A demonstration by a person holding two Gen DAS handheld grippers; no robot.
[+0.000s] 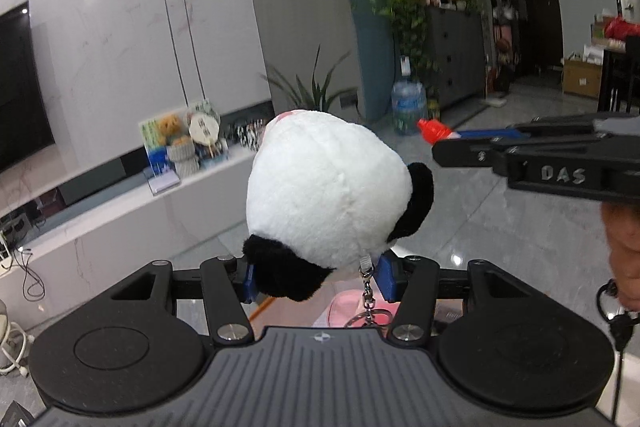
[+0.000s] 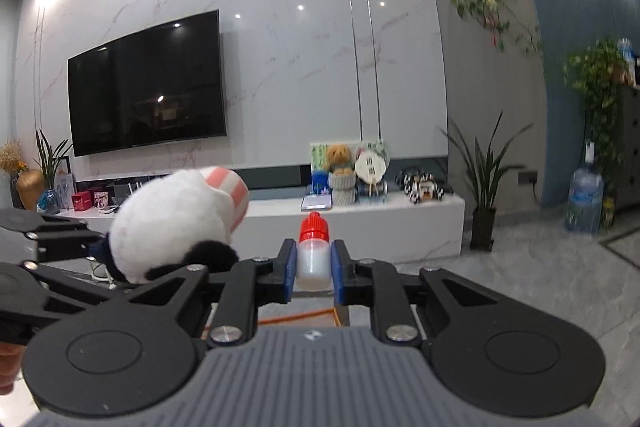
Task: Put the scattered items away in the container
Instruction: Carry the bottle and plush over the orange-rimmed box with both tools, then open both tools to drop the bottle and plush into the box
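White plush with black ears and limbs, a panda toy (image 1: 324, 195), sits centre of the left wrist view, pinched low down between the blue pads (image 1: 249, 281) of the left gripper (image 1: 318, 281). Jaws partly open, closed onto the soft body; grip is near the bottom, so the bulk stands up above the fingers and the keychain (image 1: 368, 301) dangles below. Held aloft, not resting on anything.

Right gripper (image 2: 313, 263), lower centre of the right wrist view, has its jaws nearly closed on a small translucent bottle (image 2: 313, 261) with a red cap (image 2: 314, 225). Bottle stands upright, pinched on its sides, cap clear above the pads, probably to keep it from slipping or leaking.

Both items carried side by side: the panda shows at left of the right wrist view, the red cap and right gripper at right of the left wrist view.

A pink shape (image 1: 348, 307) peeks below the panda at lower centre; possibly the container, cannot tell. Judgement: transport step, both loads likely heading for drop-off.
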